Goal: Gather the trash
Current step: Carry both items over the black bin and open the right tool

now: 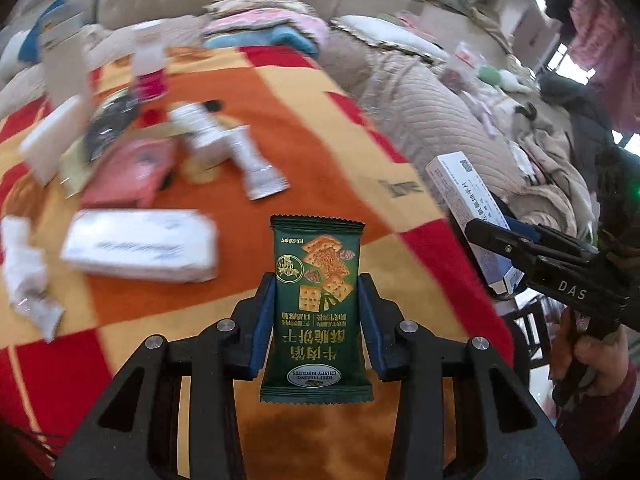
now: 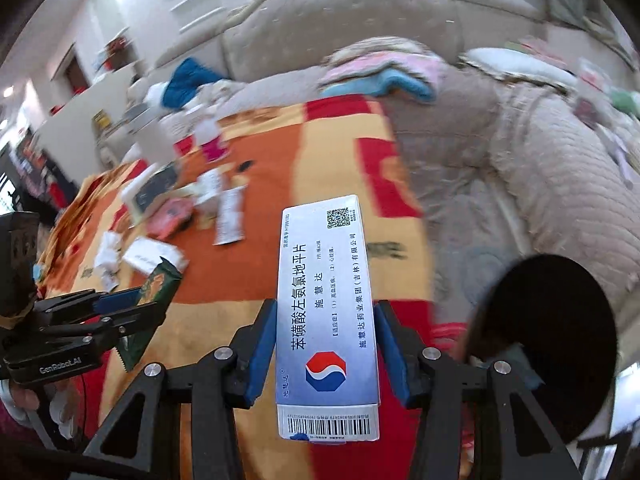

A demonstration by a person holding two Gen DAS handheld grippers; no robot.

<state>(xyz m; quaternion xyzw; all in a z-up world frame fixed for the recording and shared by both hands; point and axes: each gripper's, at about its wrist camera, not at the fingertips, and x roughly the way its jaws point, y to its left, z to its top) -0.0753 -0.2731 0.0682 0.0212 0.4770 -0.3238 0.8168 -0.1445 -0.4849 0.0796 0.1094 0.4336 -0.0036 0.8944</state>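
My left gripper [image 1: 317, 282] is shut on a green biscuit packet [image 1: 316, 320], which stands upright between the blue pads above the red, orange and yellow blanket [image 1: 320, 128]. My right gripper [image 2: 326, 305] is shut on a long white and blue medicine box [image 2: 326, 280]. The left wrist view shows the right gripper [image 1: 486, 236] at the right edge with the box [image 1: 460, 184]. In the right wrist view, the left gripper [image 2: 150, 300] sits at the lower left with the packet [image 2: 158, 286]. More trash lies on the blanket: a white box [image 1: 140, 244], crumpled paper [image 1: 28, 272], a pink packet [image 1: 128, 172] and a white sachet [image 1: 256, 160].
A round black opening [image 2: 540, 340] sits close at the lower right of the right wrist view. A beige quilted cover [image 2: 520, 168] lies right of the blanket, folded pink and blue cloths [image 1: 272, 28] lie behind it, and a small bottle [image 1: 150, 68] stands at the far left.
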